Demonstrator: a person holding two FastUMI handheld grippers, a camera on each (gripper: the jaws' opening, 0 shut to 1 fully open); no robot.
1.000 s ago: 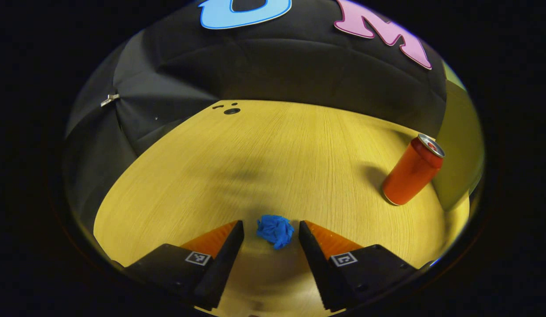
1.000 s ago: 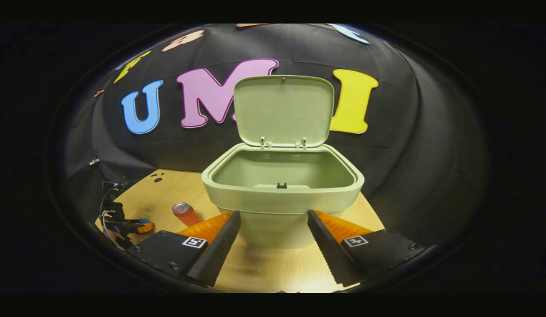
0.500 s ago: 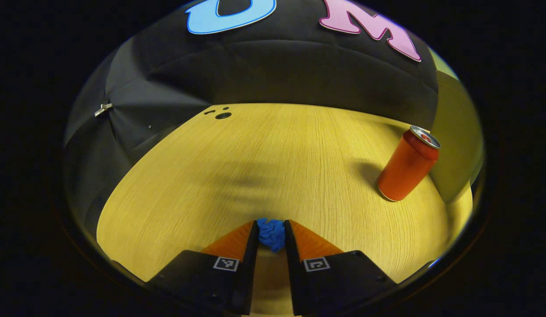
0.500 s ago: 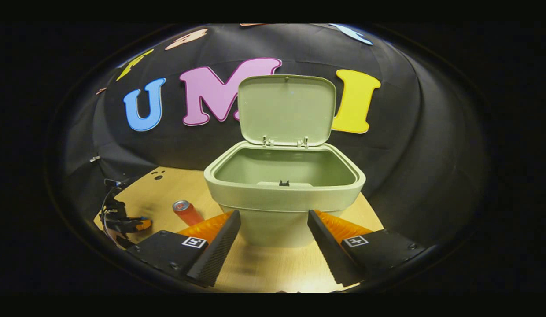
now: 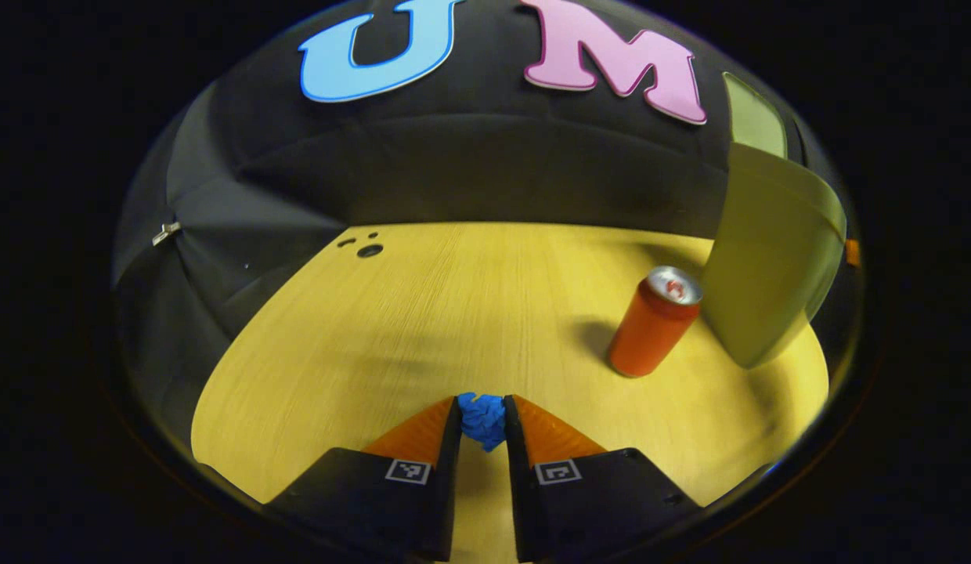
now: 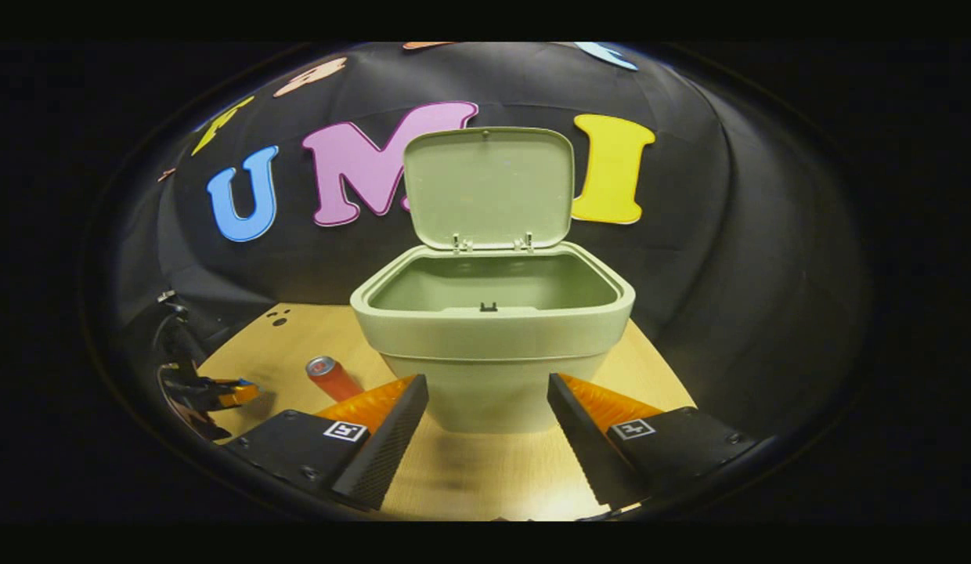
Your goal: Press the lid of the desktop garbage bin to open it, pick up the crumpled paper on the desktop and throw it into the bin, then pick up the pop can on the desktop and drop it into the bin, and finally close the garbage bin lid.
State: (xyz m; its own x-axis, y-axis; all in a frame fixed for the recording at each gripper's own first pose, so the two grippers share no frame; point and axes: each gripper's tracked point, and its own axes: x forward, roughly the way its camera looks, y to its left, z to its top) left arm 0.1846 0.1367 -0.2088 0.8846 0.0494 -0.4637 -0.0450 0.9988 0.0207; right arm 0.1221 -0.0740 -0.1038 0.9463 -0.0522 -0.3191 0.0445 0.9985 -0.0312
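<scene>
Blue crumpled paper (image 5: 482, 419) sits pinched between the two fingers of the left gripper (image 5: 482, 427), both pressing its sides, at 6 o'clock in the left gripper view. Whether it has cleared the table (image 5: 454, 313) I cannot tell.

Wood-grain top, light. Orange can (image 5: 651, 332) stands upright at 3 o'clock from the paper in that view, just beside the green bin (image 5: 767, 266), which fills the rim at 2 to 3 o'clock.

Right gripper view: right gripper (image 6: 485, 427) spread wide, holding nothing, pointed at the bin (image 6: 493, 345). Lid (image 6: 489, 188) stands upright on its back hinge at 12 o'clock; the bin mouth is open and looks empty as far as I can see in. Can (image 6: 333, 378) at 9 o'clock of the bin, apart from it. The left gripper (image 6: 211, 392) shows farther out, at 8 o'clock.

Progress, as I judge it: lid opening done; paper grasped but not yet in the bin. Left to do: carry and drop the paper, then the can, then shut the lid. Roughly a third through.
</scene>
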